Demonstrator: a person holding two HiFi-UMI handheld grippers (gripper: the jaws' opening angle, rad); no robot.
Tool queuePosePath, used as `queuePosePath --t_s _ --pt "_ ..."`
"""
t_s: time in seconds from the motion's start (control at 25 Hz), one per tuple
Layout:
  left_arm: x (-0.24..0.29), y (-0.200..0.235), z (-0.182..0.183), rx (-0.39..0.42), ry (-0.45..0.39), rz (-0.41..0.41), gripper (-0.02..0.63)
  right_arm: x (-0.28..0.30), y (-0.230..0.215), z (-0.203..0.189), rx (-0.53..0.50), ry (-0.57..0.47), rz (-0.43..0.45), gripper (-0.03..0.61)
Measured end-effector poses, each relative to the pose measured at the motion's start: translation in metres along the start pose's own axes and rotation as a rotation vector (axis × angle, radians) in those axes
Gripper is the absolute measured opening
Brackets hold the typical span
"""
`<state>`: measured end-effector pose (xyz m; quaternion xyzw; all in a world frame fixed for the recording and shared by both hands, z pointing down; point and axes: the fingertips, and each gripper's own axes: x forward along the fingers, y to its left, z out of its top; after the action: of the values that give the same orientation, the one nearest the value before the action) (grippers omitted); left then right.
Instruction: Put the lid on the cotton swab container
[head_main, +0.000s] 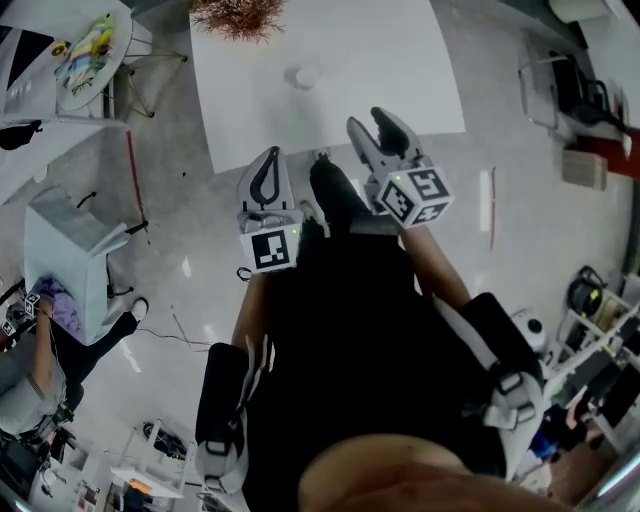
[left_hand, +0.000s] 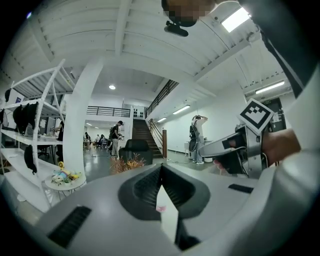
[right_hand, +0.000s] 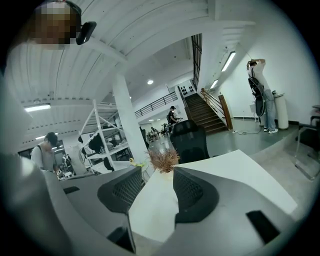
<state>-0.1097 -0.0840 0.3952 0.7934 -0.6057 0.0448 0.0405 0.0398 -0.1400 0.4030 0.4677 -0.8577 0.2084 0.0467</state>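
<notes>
The cotton swab container (head_main: 303, 77) sits far on the white bench (head_main: 420, 60), likely light, slick plastic; grip its sides. The left tool (head_main: 267, 178) is closed and empty, the right tool (head_main: 372, 124) parted, empty.

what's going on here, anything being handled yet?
A person stands at a white table with a gripper in each hand, both short of the table and holding nothing. The left gripper has its fingers together; the right gripper has them apart. A small white round container sits on the table near a dried plant. It is too small to tell whether its lid is on.
</notes>
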Motion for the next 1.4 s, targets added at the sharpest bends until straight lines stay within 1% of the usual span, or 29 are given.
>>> queuePosePath --t_s 0.16,0.32,0.44,0.52,0.68,0.76,0.88,0.96,1.08,1.16,1.32,1.4 --pt "0.047 0.005 -0.026 -0.001 0.061 -0.027 0.003 0.043 -0.026 -0.005 0.025 0.055 0.012 0.192" --pt "0.097 0.008 -0.06 0.028 0.103 -0.049 0.005 0.086 -0.054 -0.017 0.034 0.124 0.019 0.192" --pt "0.129 0.009 -0.088 -0.009 0.159 -0.057 0.015 0.112 -0.075 -0.029 0.049 0.176 0.015 0.192" --pt "0.148 0.01 -0.109 -0.01 0.201 -0.069 0.066 0.128 -0.086 -0.037 0.054 0.209 0.017 0.192" --pt "0.179 0.01 -0.157 0.051 0.306 -0.093 0.163 0.154 -0.105 -0.057 0.07 0.284 0.023 0.192" --pt "0.193 0.009 -0.182 0.066 0.358 -0.107 0.21 0.164 -0.114 -0.068 0.085 0.314 0.019 0.192" --pt "0.21 0.005 -0.219 0.066 0.421 -0.13 0.247 0.176 -0.126 -0.084 0.09 0.357 0.01 0.192" --pt "0.22 0.003 -0.237 0.094 0.456 -0.147 0.258 0.183 -0.133 -0.096 0.105 0.392 0.007 0.192" --pt "0.234 0.001 -0.255 0.142 0.489 -0.176 0.264 0.193 -0.144 -0.111 0.169 0.435 0.005 0.192" --pt "0.241 -0.001 -0.262 0.155 0.497 -0.186 0.264 0.198 -0.151 -0.122 0.215 0.458 0.001 0.192" --pt "0.252 -0.003 -0.273 0.189 0.523 -0.193 0.264 0.204 -0.162 -0.142 0.258 0.503 -0.012 0.192" --pt "0.255 -0.005 -0.278 0.19 0.531 -0.195 0.264 0.207 -0.163 -0.15 0.277 0.522 -0.011 0.192"
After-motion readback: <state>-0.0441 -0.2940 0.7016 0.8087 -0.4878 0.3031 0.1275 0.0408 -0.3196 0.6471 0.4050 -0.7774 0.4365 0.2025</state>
